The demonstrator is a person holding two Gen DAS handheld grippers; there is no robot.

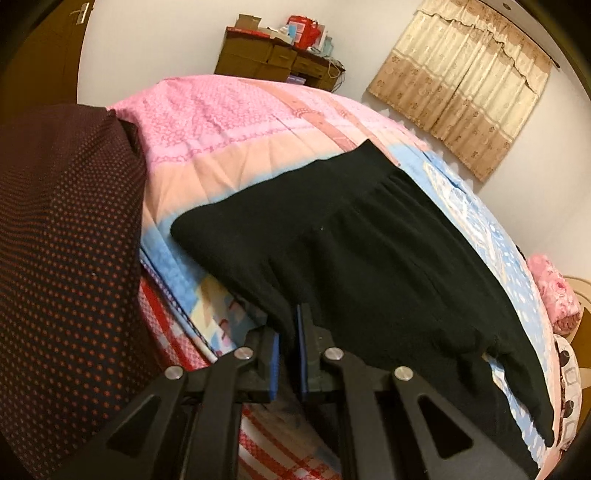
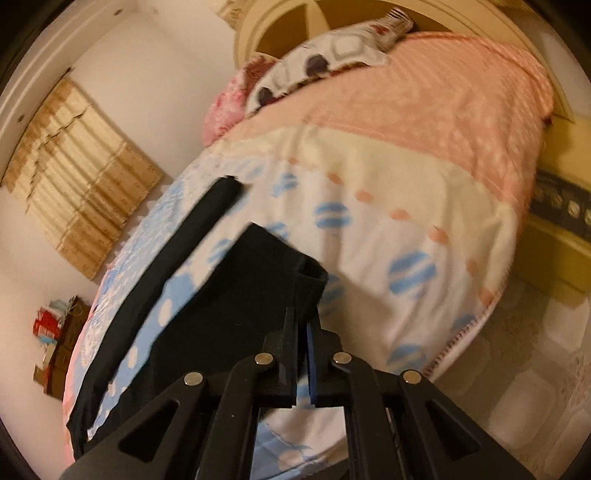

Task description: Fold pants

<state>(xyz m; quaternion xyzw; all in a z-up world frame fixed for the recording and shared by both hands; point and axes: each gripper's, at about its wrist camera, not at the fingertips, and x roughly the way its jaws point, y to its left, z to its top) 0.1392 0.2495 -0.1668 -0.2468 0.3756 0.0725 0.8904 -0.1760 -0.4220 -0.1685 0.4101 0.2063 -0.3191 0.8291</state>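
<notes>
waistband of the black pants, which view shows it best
The left wrist view: the waistband lies flat across the bedspread, seen along its full width with the gathers below it. The right wrist view shows only the leg ends of the black pants, blurred; no waistband is visible there.

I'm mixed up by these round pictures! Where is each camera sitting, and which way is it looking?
Left wrist: sits on the left gripper, looking down at the black pants towards the dresser; a dotted sleeve shows.
Right wrist: sits on the right gripper, looking at the pants' leg end towards the headboard.
Both show the pants, bedspread, curtain.
</notes>
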